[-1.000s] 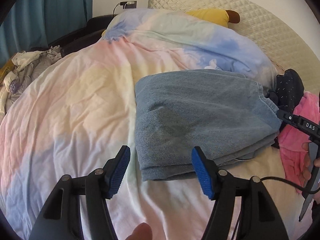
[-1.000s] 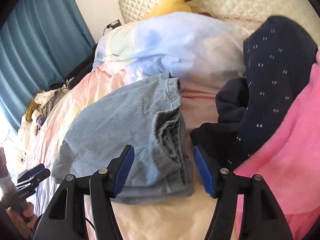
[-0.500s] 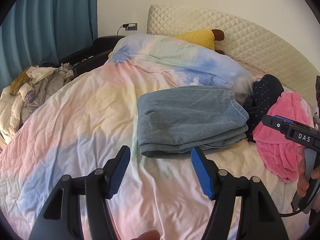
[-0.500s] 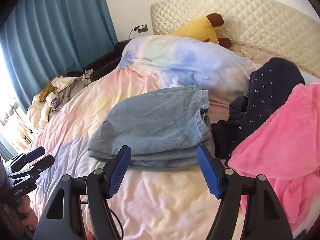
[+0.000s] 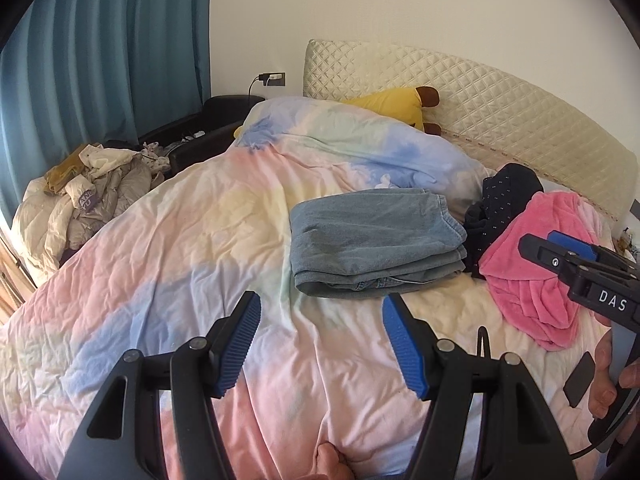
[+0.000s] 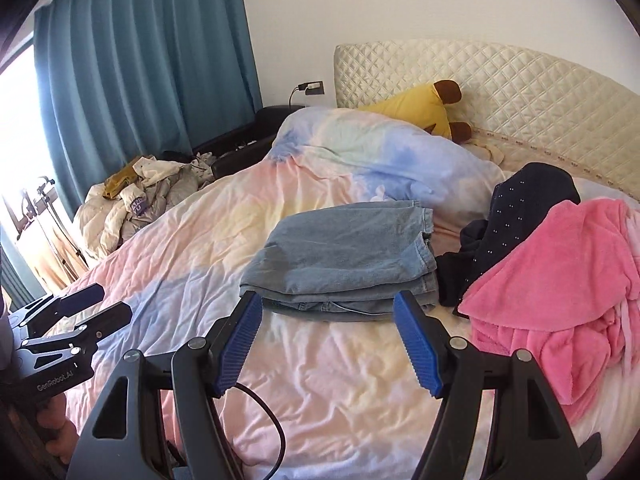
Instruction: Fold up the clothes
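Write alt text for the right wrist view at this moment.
The open, empty right gripper hangs above a pastel duvet, facing a folded stack of blue denim. To the stack's right lie a crumpled navy dotted garment and a pink fleece one, both unfolded; the left gripper shows at the left edge.
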Demonstrator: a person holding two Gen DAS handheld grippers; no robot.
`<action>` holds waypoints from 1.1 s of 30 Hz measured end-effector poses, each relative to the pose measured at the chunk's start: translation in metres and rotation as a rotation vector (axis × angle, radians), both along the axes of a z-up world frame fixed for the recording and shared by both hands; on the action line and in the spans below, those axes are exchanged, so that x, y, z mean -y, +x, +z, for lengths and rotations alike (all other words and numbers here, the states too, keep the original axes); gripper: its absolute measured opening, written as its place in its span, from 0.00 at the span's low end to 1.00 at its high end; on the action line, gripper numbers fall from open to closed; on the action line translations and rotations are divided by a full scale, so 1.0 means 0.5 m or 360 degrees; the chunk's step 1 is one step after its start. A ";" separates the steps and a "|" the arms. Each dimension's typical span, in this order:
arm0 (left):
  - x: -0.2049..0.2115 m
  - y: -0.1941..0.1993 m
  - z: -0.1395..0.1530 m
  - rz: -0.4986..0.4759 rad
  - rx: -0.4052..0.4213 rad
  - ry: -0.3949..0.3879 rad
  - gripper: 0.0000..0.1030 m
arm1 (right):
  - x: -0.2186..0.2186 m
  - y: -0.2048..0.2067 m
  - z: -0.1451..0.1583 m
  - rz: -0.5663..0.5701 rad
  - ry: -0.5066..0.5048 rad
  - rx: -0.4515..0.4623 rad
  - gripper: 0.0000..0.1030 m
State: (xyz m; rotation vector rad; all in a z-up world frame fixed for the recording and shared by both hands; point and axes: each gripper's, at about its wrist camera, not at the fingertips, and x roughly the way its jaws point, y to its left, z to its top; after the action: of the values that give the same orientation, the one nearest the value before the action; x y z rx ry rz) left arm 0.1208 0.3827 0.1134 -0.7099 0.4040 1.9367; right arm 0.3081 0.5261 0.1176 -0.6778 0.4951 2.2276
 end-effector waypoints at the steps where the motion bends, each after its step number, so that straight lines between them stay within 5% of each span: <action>1: 0.012 0.005 0.005 0.0004 -0.0007 0.0008 0.63 | 0.011 0.004 0.004 -0.0003 0.0002 -0.0004 0.67; 14: 0.132 0.036 0.037 0.0055 0.0001 0.0093 0.64 | 0.140 0.044 0.024 -0.0054 0.0021 -0.0047 0.67; 33: 0.201 0.026 -0.008 0.0136 0.0006 0.0093 0.64 | 0.243 0.017 -0.005 -0.0119 0.0187 0.0053 0.67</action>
State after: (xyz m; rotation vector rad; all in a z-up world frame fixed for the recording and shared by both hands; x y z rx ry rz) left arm 0.1337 0.2822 0.1093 -0.7022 0.3178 2.0191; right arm 0.3166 0.4048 0.1151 -0.6240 0.3640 2.1528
